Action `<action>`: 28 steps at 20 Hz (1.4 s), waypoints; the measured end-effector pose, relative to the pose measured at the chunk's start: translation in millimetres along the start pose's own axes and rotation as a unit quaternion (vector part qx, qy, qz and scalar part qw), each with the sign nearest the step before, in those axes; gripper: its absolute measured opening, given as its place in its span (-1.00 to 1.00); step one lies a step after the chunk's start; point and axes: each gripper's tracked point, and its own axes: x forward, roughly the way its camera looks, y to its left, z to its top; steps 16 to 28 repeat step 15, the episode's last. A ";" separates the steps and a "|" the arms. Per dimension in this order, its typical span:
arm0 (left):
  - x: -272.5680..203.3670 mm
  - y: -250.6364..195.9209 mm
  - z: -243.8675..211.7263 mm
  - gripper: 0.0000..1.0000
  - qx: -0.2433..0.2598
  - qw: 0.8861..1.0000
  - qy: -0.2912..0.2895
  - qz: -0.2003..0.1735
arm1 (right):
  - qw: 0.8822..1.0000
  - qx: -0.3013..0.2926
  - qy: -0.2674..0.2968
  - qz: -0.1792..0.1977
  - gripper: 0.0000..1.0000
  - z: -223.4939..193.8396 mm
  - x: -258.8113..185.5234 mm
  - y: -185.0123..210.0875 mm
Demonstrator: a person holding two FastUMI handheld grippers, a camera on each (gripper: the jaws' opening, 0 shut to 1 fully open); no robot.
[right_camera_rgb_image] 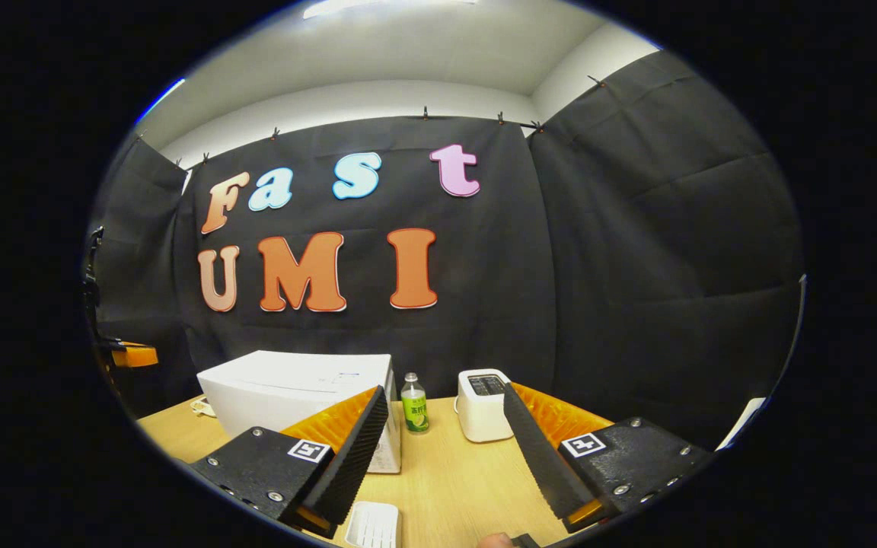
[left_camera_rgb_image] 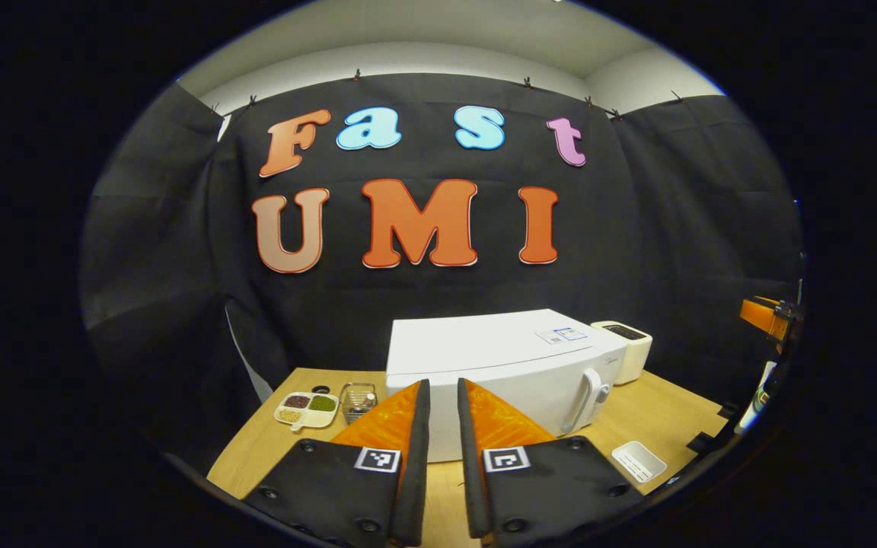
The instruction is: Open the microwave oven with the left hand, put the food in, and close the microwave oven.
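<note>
The white microwave (left_camera_rgb_image: 499,365) stands on the wooden table (left_camera_rgb_image: 667,411) with its door shut and its white handle (left_camera_rgb_image: 589,396) at the right of the front. My left gripper (left_camera_rgb_image: 443,384) hovers in front of it, its fingers only a narrow gap apart with nothing between them. In the right gripper view the microwave (right_camera_rgb_image: 294,392) is at the left. My right gripper (right_camera_rgb_image: 444,392) is wide open and holds nothing. A small white tray (left_camera_rgb_image: 639,460) lies on the table right of the microwave, and it is just under my right gripper as the white tray (right_camera_rgb_image: 374,525).
A white toaster (right_camera_rgb_image: 484,405) and a green-labelled bottle (right_camera_rgb_image: 413,403) stand behind and right of the microwave. Left of the microwave are a divided plate of beans (left_camera_rgb_image: 306,409) and a wire basket (left_camera_rgb_image: 358,399). The other gripper's orange part (left_camera_rgb_image: 770,316) is at the far right.
</note>
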 end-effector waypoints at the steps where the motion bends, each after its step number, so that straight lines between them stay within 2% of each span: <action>1: -10.4 8.0 7.9 -0.41 0.007 1.000 -0.011 0.008 | 1.000 0.000 0.000 0.006 0.89 1.8 -0.4 7.2; 4: -33.9 17.7 21.5 -0.41 0.001 0.999 -0.036 0.014 | 1.000 -0.009 0.000 0.018 0.90 3.9 -3.4 21.5; 5: -42.7 23.4 27.0 -0.19 0.001 0.999 -0.041 0.023 | 1.000 -0.011 0.000 0.023 0.90 4.5 -4.4 26.6; 7: -56.1 31.2 36.5 0.64 0.013 0.998 -0.057 0.037 | 0.999 -0.006 0.002 0.036 0.89 6.4 -6.9 35.8; 8: -61.3 29.0 41.0 0.58 0.017 0.997 -0.065 0.038 | 0.999 -0.002 0.001 0.041 0.89 6.9 -6.9 37.4; 9: -67.2 28.3 46.2 0.62 0.019 0.996 -0.071 0.040 | 0.999 0.000 0.000 0.042 0.89 7.9 -6.4 38.8; 10: -69.2 27.0 49.8 1.00 0.020 0.996 -0.076 0.040 | 0.999 0.001 -0.001 0.042 0.90 8.0 -6.7 37.6; 13: -74.6 21.5 52.8 1.00 0.017 0.996 -0.082 0.037 | 0.999 0.000 -0.001 0.043 0.90 8.3 -4.6 39.6; 14: -74.0 20.8 52.8 0.93 0.013 0.996 -0.081 0.035 | 0.999 0.000 0.000 0.044 0.90 7.6 -5.9 39.6; 15: -72.3 19.3 51.5 1.00 0.007 0.996 -0.080 0.032 | 0.999 -0.001 0.001 0.043 0.90 6.8 -6.6 38.3; 28: -72.3 19.3 51.5 1.00 0.007 0.996 -0.080 0.032 | 0.999 -0.001 0.001 0.043 0.90 6.8 -6.6 38.3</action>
